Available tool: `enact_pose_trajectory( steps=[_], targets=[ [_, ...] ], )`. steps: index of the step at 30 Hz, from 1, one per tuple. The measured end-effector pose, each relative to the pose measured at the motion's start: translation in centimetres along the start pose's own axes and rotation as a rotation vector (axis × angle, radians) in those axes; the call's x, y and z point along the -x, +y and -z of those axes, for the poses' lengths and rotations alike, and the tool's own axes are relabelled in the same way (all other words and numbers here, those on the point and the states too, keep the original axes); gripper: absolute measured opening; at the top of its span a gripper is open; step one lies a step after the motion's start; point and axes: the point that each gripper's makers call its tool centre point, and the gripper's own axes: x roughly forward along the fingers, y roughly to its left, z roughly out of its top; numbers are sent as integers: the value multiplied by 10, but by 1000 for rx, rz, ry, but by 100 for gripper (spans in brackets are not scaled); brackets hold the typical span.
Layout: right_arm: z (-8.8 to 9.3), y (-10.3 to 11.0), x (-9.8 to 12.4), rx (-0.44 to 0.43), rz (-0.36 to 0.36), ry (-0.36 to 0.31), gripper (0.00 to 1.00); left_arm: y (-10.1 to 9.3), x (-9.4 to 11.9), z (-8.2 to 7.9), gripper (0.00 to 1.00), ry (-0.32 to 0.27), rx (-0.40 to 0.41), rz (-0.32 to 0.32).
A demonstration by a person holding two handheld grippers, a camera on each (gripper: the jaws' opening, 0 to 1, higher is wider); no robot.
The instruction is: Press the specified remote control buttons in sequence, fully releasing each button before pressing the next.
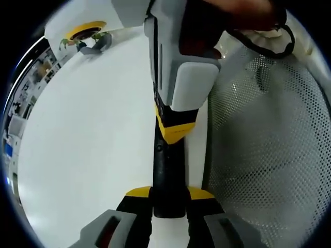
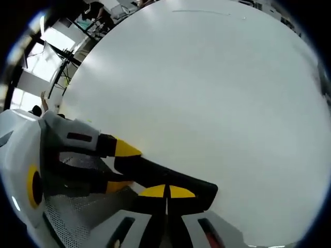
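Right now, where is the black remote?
In the left gripper view, the black remote sits bottom centre, clamped by the left hand-held gripper, with the right hand-held gripper above.

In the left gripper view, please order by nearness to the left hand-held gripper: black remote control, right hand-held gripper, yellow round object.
1. Black remote control, between the left hand-held gripper jaws.
2. Right hand-held gripper, just ahead, over the remote.
3. Yellow round object, far upper left.

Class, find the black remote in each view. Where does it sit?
Left gripper view: remote stands at lower centre, between the fingers of the left gripper.
Right gripper view: remote slants across bottom centre, at the tips of the right gripper.
Shared landmark: white mesh, right of the remote there, lower left here.
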Motion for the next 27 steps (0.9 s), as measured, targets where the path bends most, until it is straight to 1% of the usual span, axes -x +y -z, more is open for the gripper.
enact_pose_trajectory(
  steps=[13, 27],
  targets=[
    [-4, -3, 0, 3, 16, -8, 0, 0, 0, 0, 24, -3, 5, 2],
    [-3, -3, 1, 4, 21, -8, 0, 0, 0, -1, 24, -3, 4, 3]
  ],
)
